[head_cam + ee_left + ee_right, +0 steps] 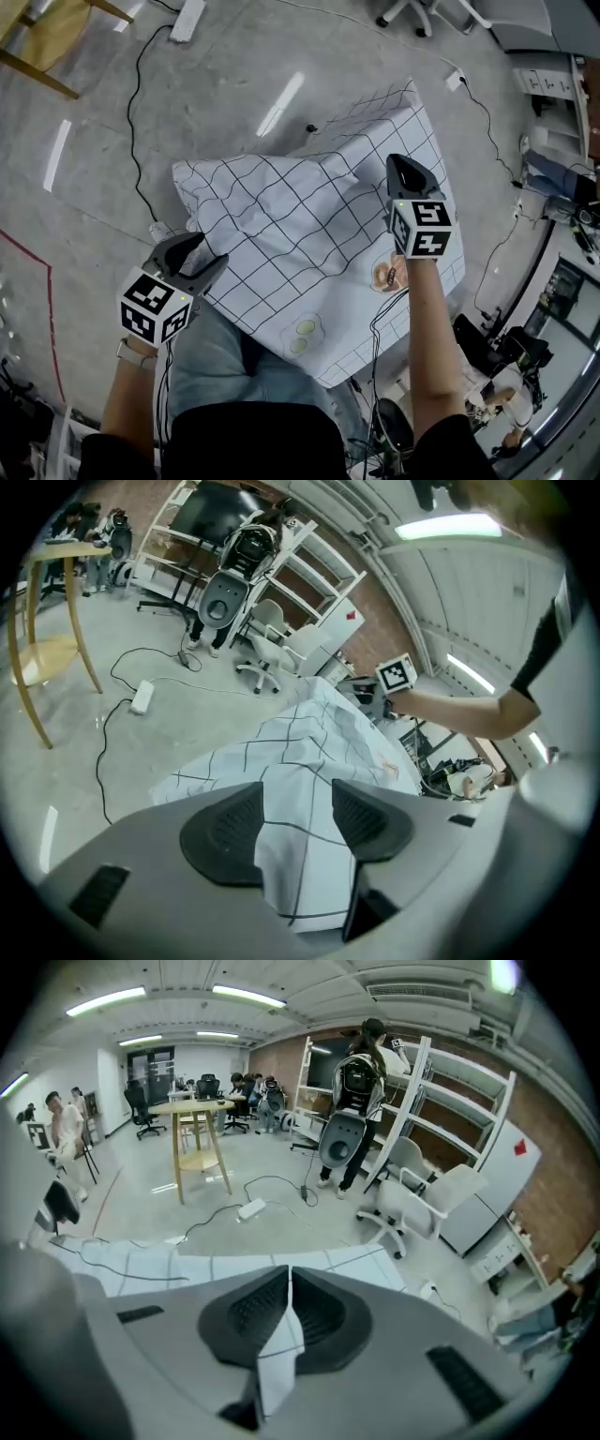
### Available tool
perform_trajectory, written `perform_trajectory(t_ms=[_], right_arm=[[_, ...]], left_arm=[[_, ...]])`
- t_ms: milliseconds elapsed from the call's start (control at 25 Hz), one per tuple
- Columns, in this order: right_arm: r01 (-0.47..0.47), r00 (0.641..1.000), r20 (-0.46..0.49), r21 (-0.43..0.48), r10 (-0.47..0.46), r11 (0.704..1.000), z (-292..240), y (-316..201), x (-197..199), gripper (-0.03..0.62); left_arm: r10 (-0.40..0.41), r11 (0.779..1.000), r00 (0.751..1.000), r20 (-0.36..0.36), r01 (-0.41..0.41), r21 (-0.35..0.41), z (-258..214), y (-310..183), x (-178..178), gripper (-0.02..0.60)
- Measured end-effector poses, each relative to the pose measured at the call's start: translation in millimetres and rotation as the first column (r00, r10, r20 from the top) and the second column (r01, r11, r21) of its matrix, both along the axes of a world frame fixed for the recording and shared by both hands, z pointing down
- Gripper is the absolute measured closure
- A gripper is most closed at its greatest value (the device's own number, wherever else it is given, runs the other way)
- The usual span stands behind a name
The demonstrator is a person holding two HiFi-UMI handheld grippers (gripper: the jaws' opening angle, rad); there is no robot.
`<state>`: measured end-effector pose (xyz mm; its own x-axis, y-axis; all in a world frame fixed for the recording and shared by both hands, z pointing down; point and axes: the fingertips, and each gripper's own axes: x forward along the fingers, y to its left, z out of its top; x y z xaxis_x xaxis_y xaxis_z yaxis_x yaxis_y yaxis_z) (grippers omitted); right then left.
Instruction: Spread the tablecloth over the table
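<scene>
From the head view, the tablecloth (309, 234), white with a black grid, lies over the surface, which is hidden beneath it. It is rumpled, with a raised ridge running across the middle, and its near corner hangs down toward the person. It looks light, thin and limp. It should follow a pull readily but will bunch anywhere it is not kept taut, so the hemmed edges and corners are the best places to hold it. The left gripper (202, 253) sits at the near left corner on a bent arm drawn in close to the body. The right gripper (403, 169) is out over the right edge on an outstretched forearm, pointing down.

In the left gripper view, the pads stand well apart. A loose flap of the tablecloth (305, 855) hangs between them, and the pads are not squeezing it.

In the right gripper view, the pads are together on a thin fold of the tablecloth (277, 1354), which is pinched upright between them. More cloth spreads flat beyond.
</scene>
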<state>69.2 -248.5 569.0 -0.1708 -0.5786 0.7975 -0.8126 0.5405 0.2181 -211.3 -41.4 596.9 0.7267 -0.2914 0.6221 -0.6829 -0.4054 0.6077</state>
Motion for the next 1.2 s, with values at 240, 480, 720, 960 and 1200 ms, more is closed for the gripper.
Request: perform_trajectory(t_ms=[240, 480, 720, 960, 1200], right_arm=[[0.037, 0.994, -0.098, -0.051, -0.042, 0.998, 32, -35, 35, 0.576], [0.086, 0.985, -0.143, -0.037, -0.091, 0.996, 47, -57, 39, 0.583], [0.09, 0.987, -0.134, -0.033, -0.093, 0.995, 41, -76, 48, 0.583], [0.086, 0.986, -0.141, -0.024, -0.089, 0.996, 43, -86, 54, 0.585], [0.007, 0.996, -0.083, -0.014, -0.009, 1.0, 37, -85, 58, 0.583]], left_arm=[[0.129, 0.991, 0.992, 0.003, -0.129, -0.025, -13, 24, 32, 0.418], [0.221, 0.966, 0.975, -0.014, -0.221, -0.136, 1, 64, 61, 0.469], [0.215, 0.964, 0.969, 0.119, -0.19, -0.186, 17, 78, 56, 0.522], [0.195, 0.97, 0.974, 0.118, -0.174, -0.167, 21, 63, 58, 0.568], [0.198, 0.975, 0.969, 0.146, -0.18, -0.127, 20, 56, 55, 0.567]])
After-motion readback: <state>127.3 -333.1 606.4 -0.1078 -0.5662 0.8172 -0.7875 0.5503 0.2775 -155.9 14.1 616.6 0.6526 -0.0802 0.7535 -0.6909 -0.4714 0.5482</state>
